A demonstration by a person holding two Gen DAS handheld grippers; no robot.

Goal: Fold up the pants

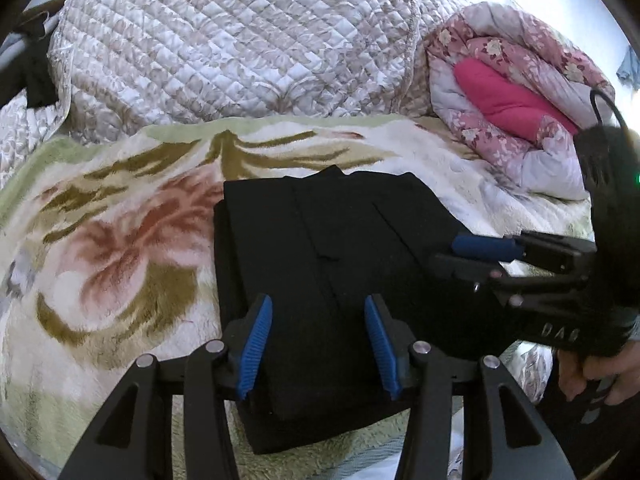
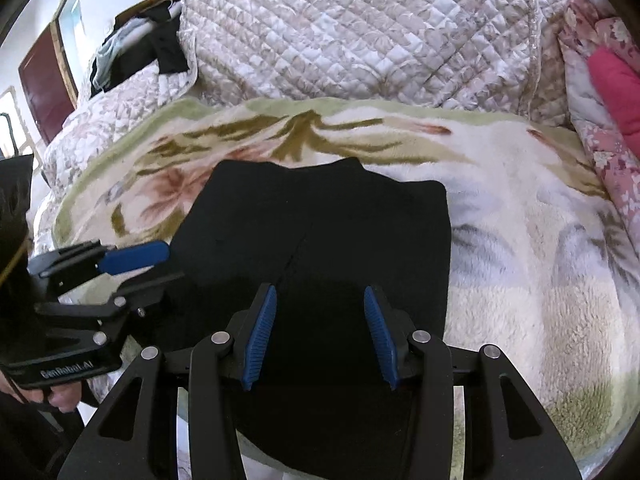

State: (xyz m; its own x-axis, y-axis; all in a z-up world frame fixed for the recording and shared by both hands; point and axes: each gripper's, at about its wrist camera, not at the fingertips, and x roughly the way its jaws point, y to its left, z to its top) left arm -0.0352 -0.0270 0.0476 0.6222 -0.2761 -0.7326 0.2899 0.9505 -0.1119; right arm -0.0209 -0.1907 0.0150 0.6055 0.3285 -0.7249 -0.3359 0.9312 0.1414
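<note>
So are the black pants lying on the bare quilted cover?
No, the folded black pants lie on the fluffy floral blanket, while the quilted cover is bunched up behind it.

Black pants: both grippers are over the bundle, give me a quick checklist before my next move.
1. Pants folded into a compact block: ok.
2. Pants lie wholly on the floral blanket: ok.
3. Left gripper open, pads off the cloth: ok.
4. Right gripper open, nothing pinched: ok.
5. Grippers apart from each other: ok.
6. Underside layers even: cannot tell.
</note>
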